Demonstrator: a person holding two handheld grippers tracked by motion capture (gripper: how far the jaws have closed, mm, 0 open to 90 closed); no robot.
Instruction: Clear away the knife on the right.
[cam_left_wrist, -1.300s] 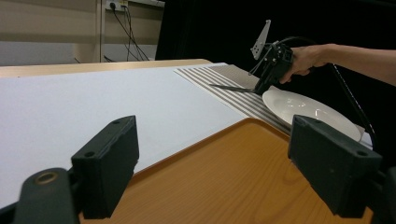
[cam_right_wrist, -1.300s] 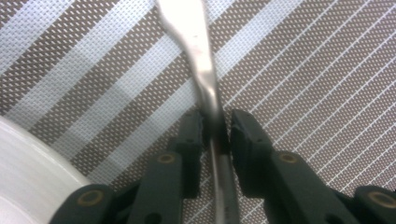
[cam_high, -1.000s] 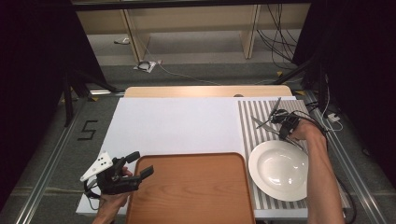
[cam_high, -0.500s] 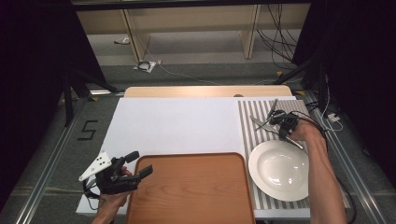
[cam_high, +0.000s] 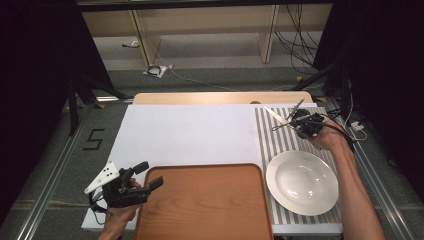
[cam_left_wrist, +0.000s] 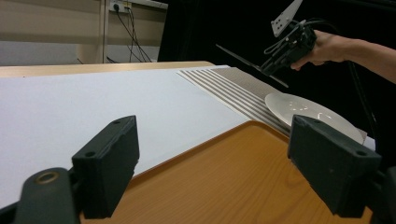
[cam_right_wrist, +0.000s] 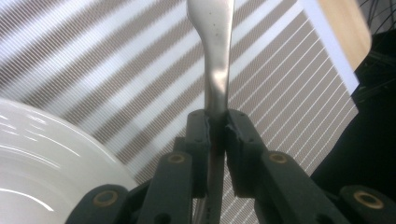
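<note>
High view: a metal utensil (cam_high: 276, 116) is held above the striped mat (cam_high: 280, 145) at upper right by the right hand-held gripper (cam_high: 300, 121); the carrying step is judged in hand. The white plate (cam_high: 302, 182) lies lower right, the wooden tray (cam_high: 205, 205) at bottom centre.

Left gripper view: the left hand-held gripper (cam_left_wrist: 229, 154) is spread wide and empty over the smooth, grained tray (cam_left_wrist: 224, 182).

Right gripper view: the jaws are clamped on a flat, polished handle (cam_right_wrist: 217, 56) — a lowering beside the glossy plate (cam_right_wrist: 42, 154) is probably called for next.
</note>
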